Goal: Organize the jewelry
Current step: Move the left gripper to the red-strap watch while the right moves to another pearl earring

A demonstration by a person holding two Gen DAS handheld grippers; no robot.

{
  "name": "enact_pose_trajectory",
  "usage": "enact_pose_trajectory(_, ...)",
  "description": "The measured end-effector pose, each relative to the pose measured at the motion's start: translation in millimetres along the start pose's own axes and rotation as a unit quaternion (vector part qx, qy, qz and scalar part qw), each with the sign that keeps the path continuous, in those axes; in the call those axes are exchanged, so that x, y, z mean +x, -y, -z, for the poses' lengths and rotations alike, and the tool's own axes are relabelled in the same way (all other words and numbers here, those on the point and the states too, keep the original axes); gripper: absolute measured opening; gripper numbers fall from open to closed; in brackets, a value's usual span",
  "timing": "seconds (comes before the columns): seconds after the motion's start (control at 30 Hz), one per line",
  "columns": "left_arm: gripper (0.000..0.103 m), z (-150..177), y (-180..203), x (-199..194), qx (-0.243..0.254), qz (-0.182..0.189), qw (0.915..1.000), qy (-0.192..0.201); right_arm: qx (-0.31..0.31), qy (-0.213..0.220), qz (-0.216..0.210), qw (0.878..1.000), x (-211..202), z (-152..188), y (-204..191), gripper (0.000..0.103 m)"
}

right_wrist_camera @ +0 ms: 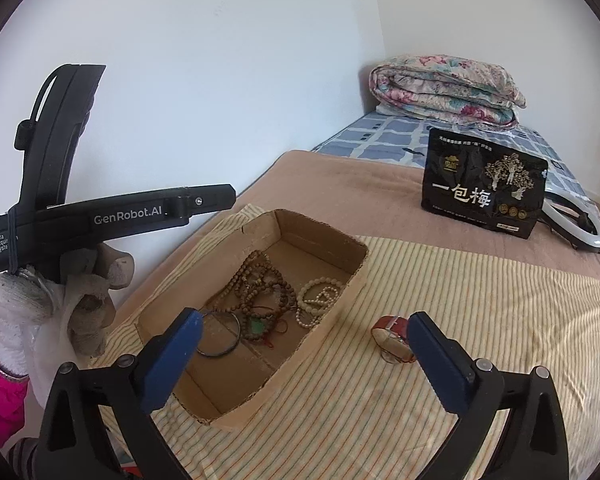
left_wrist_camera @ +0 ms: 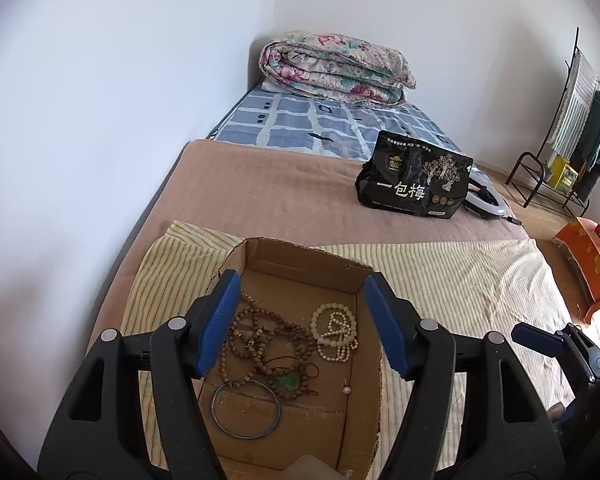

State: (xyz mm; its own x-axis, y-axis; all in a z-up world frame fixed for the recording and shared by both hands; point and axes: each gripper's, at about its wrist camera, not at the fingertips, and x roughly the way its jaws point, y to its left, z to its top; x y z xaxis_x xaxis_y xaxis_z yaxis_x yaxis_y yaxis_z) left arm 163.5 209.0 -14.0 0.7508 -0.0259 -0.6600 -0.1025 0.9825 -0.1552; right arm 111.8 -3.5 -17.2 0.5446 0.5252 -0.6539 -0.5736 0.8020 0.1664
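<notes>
With both claws spread wide and empty, the right gripper is hovering at lower centre near the red-strapped wristwatch lying outside the open brown cardboard box, and its curled strap is likely slipping if pinched off-centre.

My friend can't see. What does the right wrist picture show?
An open gripper hovers over a striped cloth on a bed, between a cardboard box of bead necklaces and bracelets and a watch with a red strap lying outside the box. A gloved hand holds the other gripper at the left; a black bag stands behind.
</notes>
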Motion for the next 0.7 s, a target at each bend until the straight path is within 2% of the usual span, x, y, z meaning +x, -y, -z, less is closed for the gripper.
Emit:
enact_pose_trajectory(0.3,0.067,-9.4,33.0,-9.8,0.024,0.015,0.9995,0.01,0.022,0.013,0.028,0.999,-35.6,8.4,43.6,0.103)
enact_pose_trajectory(0.7,0.067,-12.1,81.2,-16.4,0.032,0.057,0.9979,-0.001,0.052,0.023,0.072,0.996,-79.2,20.7,108.6,0.103)
